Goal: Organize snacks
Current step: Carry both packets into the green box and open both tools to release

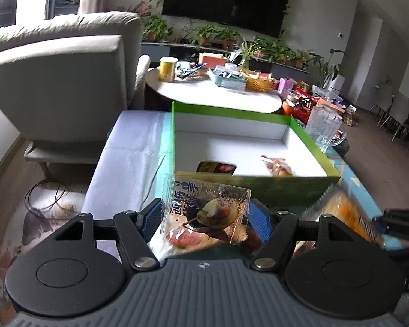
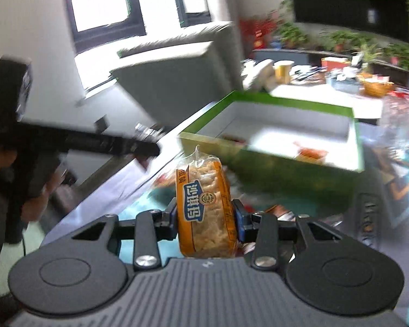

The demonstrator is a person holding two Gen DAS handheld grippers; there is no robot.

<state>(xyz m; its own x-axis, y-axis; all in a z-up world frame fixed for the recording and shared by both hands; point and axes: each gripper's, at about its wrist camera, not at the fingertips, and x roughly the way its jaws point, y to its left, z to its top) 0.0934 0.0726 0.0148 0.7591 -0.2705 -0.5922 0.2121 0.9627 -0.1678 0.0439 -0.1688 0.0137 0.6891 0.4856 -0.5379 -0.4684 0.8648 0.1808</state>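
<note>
**Two grippers, two snacks, one green box**

Two hand-held grippers hang just short of a green box (image 1: 259,190) with a white inside, each with a snack between its blue pads. The left gripper (image 1: 207,219) stands fairly wide, its pads pressed on the two ends of a clear packet (image 1: 207,209) printed with a cut fruit and Chinese lettering; the packet is stretched flat between them, above the table. The right gripper (image 2: 205,218) is closed narrower on an orange-banded pack (image 2: 205,212) of pale biscuits, held upright with its crimped end pointing toward the box.

From the left view, the orange pack (image 1: 349,218) shows as a blur to the right of the clear packet. From the right view, the left gripper (image 2: 150,150) reaches in from the left, a hand (image 2: 2,169) around its grip.

The box sits open on a table covered with a pale cloth (image 1: 128,158). Inside it lie a dark packet (image 1: 216,167) against the near wall and a small reddish snack (image 1: 276,164) to its right. Behind the box stand a grey armchair (image 1: 62,87) and a round white table (image 1: 218,95) crowded with a yellow cup (image 1: 167,69), a basket (image 1: 257,83) and other items. The right view is blurred throughout.
</note>
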